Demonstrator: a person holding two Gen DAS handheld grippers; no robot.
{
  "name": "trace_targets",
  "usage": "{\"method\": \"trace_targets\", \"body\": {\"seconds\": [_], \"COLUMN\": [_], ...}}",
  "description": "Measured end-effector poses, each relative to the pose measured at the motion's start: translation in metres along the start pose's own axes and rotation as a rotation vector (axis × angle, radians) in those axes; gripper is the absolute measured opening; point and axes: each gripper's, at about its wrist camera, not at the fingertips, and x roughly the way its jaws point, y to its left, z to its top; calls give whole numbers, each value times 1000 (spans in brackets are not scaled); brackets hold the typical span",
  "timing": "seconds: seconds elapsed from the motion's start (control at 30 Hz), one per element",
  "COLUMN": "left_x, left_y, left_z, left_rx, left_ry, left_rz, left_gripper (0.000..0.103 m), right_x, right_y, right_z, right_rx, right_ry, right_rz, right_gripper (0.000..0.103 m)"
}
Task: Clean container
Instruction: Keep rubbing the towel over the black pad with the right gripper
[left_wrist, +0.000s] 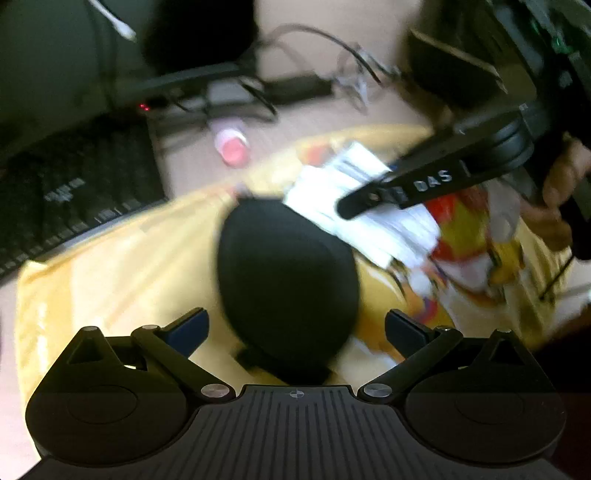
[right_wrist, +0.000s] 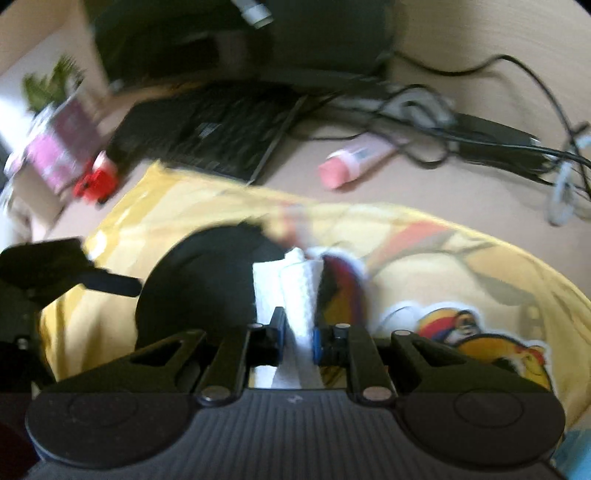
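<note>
A black oval container (left_wrist: 288, 280) lies on a yellow printed cloth (left_wrist: 110, 266). My left gripper (left_wrist: 295, 328) is open, its fingers standing either side of the container's near end without pressing on it. My right gripper (right_wrist: 299, 332) is shut on a folded white paper towel (right_wrist: 299, 291), which hangs over the right side of the container (right_wrist: 199, 291). In the left wrist view the towel (left_wrist: 388, 229) shows beyond the container under the right gripper's finger (left_wrist: 369, 199). Both views are blurred.
A black keyboard (right_wrist: 207, 129) lies behind the cloth (right_wrist: 424, 258), with a pink tube (right_wrist: 354, 158) and tangled cables (right_wrist: 480, 140) beside it. A red object (right_wrist: 96, 181) and a plant (right_wrist: 51, 85) sit at the far left. A hand (left_wrist: 561, 184) holds the right tool.
</note>
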Motion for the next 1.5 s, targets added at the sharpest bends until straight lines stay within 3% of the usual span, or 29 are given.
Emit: {"method": "trace_targets", "body": {"seconds": [0.13, 0.2, 0.23, 0.3, 0.4, 0.53, 0.7, 0.83, 0.97, 1.17, 1.3, 1.4, 1.5], "left_x": [11, 17, 18, 15, 14, 25, 23, 20, 13, 12, 3, -7, -14], "left_y": [7, 6, 1, -8, -12, -3, 3, 8, 9, 7, 3, 7, 21], "left_z": [12, 17, 18, 17, 13, 8, 9, 8, 8, 9, 5, 1, -4], "left_rx": [-69, -98, -88, -59, -29, -85, -115, -148, -161, -182, -170, -187, -245], "left_ry": [-42, -58, -65, -90, -86, -40, -45, -49, -68, -74, -88, -106, -117], "left_rz": [37, 48, 57, 71, 87, 63, 45, 27, 27, 17, 17, 30, 28], "left_gripper": [100, 62, 57, 57, 57, 58, 48, 40, 40, 41, 45, 55, 70], "right_x": [-4, 2, 7, 19, 33, 35, 24, 10, -2, -9, 1, -3, -10], "right_y": [0, 9, 14, 25, 27, 9, -16, -13, 1, 23, 25, 17, 21], "right_z": [28, 40, 43, 43, 33, 23, 17, 12, 3, -25, -36, -37, -35], "right_rx": [91, 114, 109, 76, 30, 41, 76, 62, 35, -27, -60, -49, -81], "right_ry": [-83, -100, -92, -64, -25, -21, -42, -68, -64, 39, 75, 64, 33], "right_rz": [72, 141, 163, 174, 104, 10, -82, -64, 21, 145, 56, 13, -58], "right_gripper": [16, 16, 16, 16, 16, 16, 16, 16, 16, 16, 16, 11, 17]}}
